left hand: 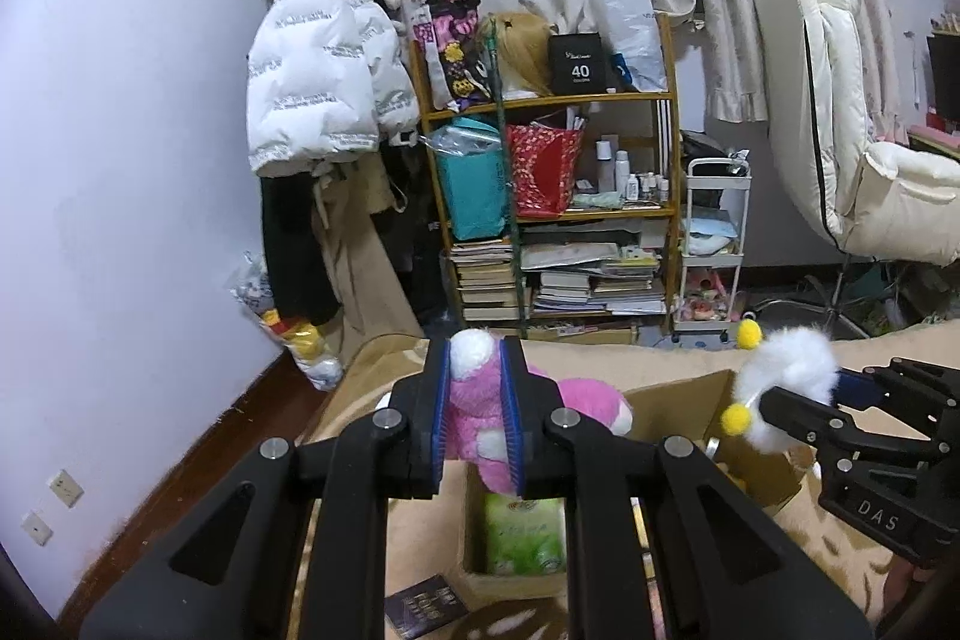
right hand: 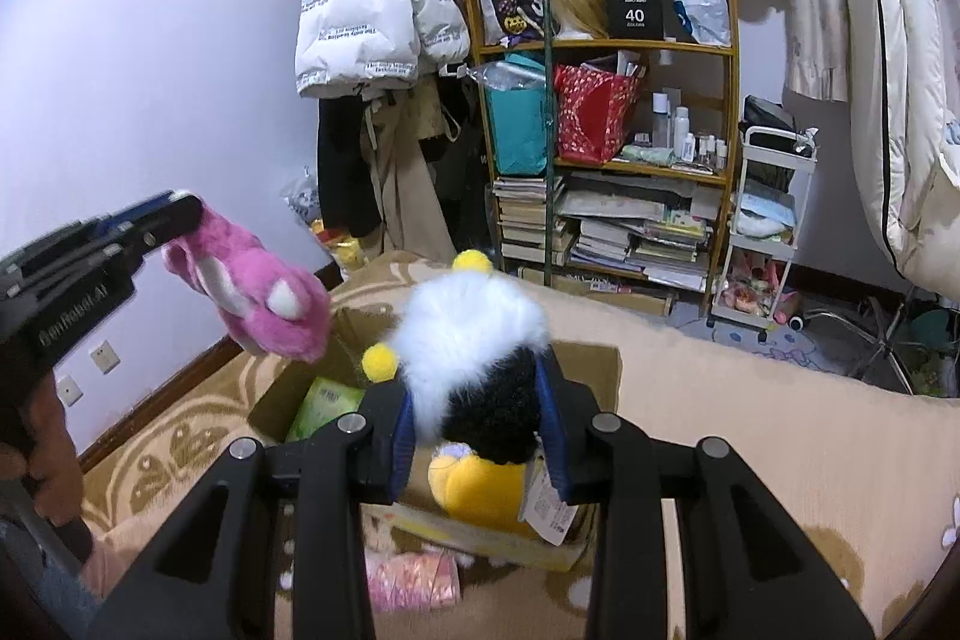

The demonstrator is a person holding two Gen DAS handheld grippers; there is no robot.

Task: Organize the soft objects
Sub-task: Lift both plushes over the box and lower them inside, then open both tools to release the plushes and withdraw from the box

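My left gripper (left hand: 475,412) is shut on a pink and white plush toy (left hand: 474,415) and holds it above an open cardboard box (left hand: 678,403). It also shows in the right wrist view (right hand: 264,301), hanging over the box's left side. My right gripper (right hand: 480,421) is shut on a white, black and yellow plush toy (right hand: 474,346) with yellow pompoms, held over the same box (right hand: 591,361). That toy also shows at the right of the left wrist view (left hand: 786,379).
A green tissue pack (left hand: 525,526) lies inside the box, which rests on a beige patterned bed cover (right hand: 750,418). A pink packet (right hand: 414,577) lies in front of the box. Behind stand a cluttered wooden bookshelf (left hand: 552,196), a white cart (left hand: 714,244), hanging coats and a white chair (left hand: 852,112).
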